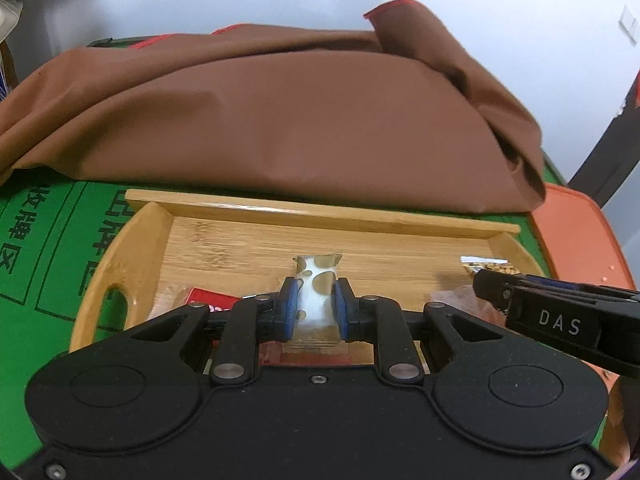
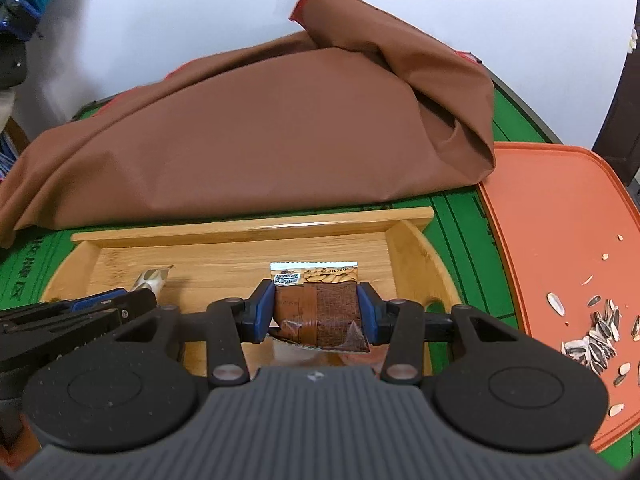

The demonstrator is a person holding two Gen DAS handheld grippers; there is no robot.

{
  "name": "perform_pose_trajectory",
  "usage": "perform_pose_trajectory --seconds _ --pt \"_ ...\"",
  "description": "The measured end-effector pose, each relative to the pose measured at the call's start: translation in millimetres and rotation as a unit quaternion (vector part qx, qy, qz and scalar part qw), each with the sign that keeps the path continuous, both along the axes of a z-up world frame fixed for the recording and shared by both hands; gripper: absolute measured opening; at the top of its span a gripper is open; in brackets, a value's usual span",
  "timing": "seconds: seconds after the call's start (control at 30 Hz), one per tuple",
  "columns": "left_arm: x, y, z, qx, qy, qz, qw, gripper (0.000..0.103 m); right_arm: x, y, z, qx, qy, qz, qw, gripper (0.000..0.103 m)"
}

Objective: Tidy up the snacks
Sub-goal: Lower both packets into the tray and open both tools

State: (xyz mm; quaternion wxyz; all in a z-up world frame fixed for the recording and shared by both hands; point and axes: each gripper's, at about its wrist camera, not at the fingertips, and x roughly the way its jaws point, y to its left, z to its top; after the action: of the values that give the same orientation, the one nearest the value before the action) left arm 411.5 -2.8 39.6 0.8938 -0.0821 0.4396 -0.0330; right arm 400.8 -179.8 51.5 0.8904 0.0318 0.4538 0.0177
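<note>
Snacks over wooden tray (image 1: 304,210): spotted packet (image 1: 318,294) pinched in left hand-held gripper (image 1: 317,308), almond packet (image 2: 316,306) pinched in right hand-held gripper (image 2: 316,312). Could slip: slick wrappers.

Left gripper (image 1: 316,300): black body w/ blue pads (image 1: 292,304), pinching a white sachet (image 1: 318,284) w/ tan-brown blotches. Right gripper (image 2: 316,312): black arms, grey ribbed top, blue pads (image 2: 262,312), clamped on a brown packet (image 2: 320,312) w/ almond print & silver top edge. Under both, pale bamboo tray (image 1: 280,216) w/ grain; red wrapper (image 1: 210,300) just left of left pads. Beyond: brown cloth (image 1: 280,112) w/ red trim on green mat (image 1: 48,240) w/ dark lettering. Right of right gripper: orange lid (image 2: 560,220) w/ black-&-white striped seeds (image 2: 596,340)
</note>
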Motion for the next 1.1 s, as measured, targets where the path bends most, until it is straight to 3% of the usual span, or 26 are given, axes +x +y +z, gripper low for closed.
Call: perform_pose_trajectory --seconds 0.87,1.1 --pt "12.5 -17.8 -14.1 0.026 0.006 -0.002 0.9996 0.020 19.3 6.4 -22.6 -0.020 0.009 0.007 1.000 0.049" --pt "11.0 -18.8 -12.9 0.032 0.004 0.001 0.9995 0.021 19.0 4.5 -21.5 -0.015 0.009 0.012 1.000 0.053"
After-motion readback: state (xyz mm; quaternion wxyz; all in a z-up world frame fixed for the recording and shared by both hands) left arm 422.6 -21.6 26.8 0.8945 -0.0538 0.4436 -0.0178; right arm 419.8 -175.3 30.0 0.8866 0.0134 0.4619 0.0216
